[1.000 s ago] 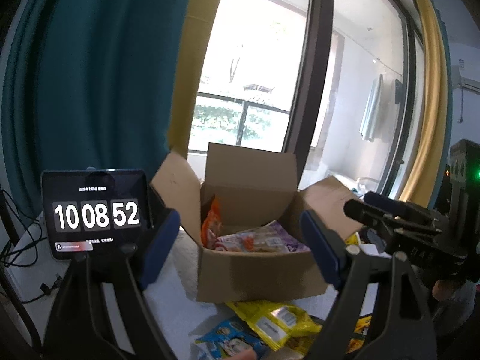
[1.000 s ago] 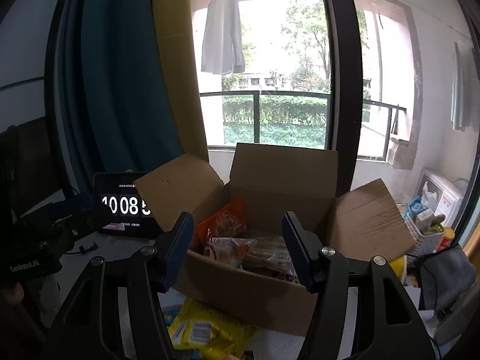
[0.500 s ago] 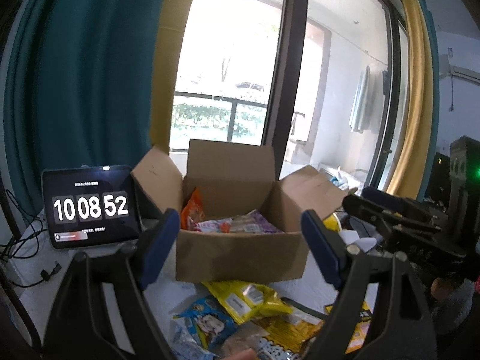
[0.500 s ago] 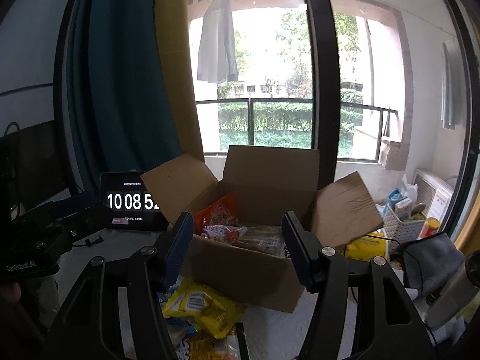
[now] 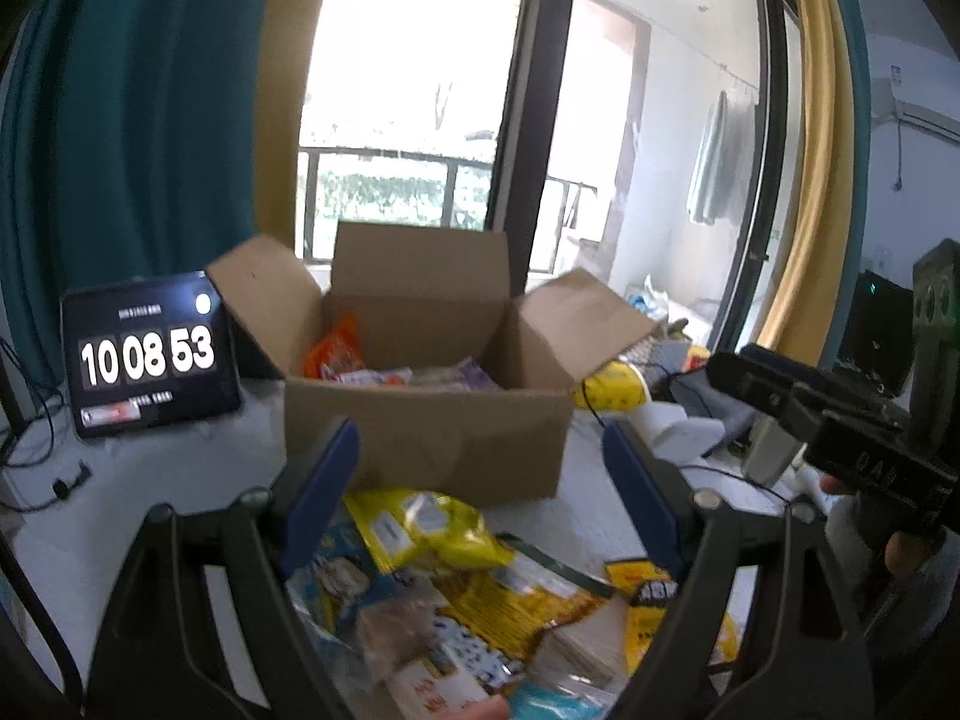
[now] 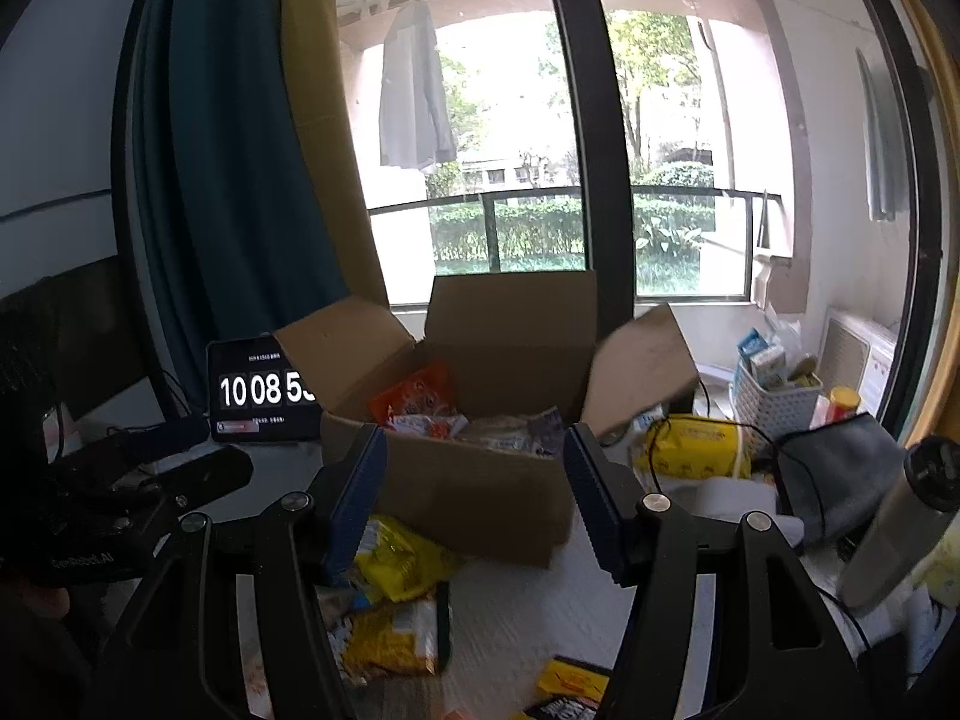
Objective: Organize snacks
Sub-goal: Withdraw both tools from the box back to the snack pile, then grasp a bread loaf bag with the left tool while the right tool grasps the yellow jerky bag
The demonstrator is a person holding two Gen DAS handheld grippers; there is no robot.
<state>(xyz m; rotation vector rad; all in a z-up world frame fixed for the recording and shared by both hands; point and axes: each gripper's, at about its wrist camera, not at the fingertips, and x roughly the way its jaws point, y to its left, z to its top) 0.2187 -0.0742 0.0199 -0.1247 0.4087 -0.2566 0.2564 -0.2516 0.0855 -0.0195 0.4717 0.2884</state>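
Note:
An open cardboard box (image 5: 426,444) (image 6: 480,492) stands on the white table and holds an orange packet (image 5: 336,351) (image 6: 414,399) and other wrapped snacks. Loose snack packets lie in front of it: a yellow bag (image 5: 432,534) (image 6: 399,558), a blue packet (image 5: 336,576) and yellow-black ones (image 5: 648,594). My left gripper (image 5: 480,492) is open and empty, above the loose packets. My right gripper (image 6: 474,495) is open and empty, in front of the box. The right gripper shows at the right edge of the left wrist view (image 5: 840,438).
A tablet clock (image 5: 150,354) (image 6: 258,390) stands left of the box, with cables beside it. Right of the box are a yellow pack (image 6: 696,444), a white basket (image 6: 774,396), a grey pouch (image 6: 840,468) and a steel flask (image 6: 900,528). Window and curtains behind.
Both grippers have pulled back from the box and tilted down, so more of the loose packets on the table show. Both stay open. The clock went from 52 to 53.

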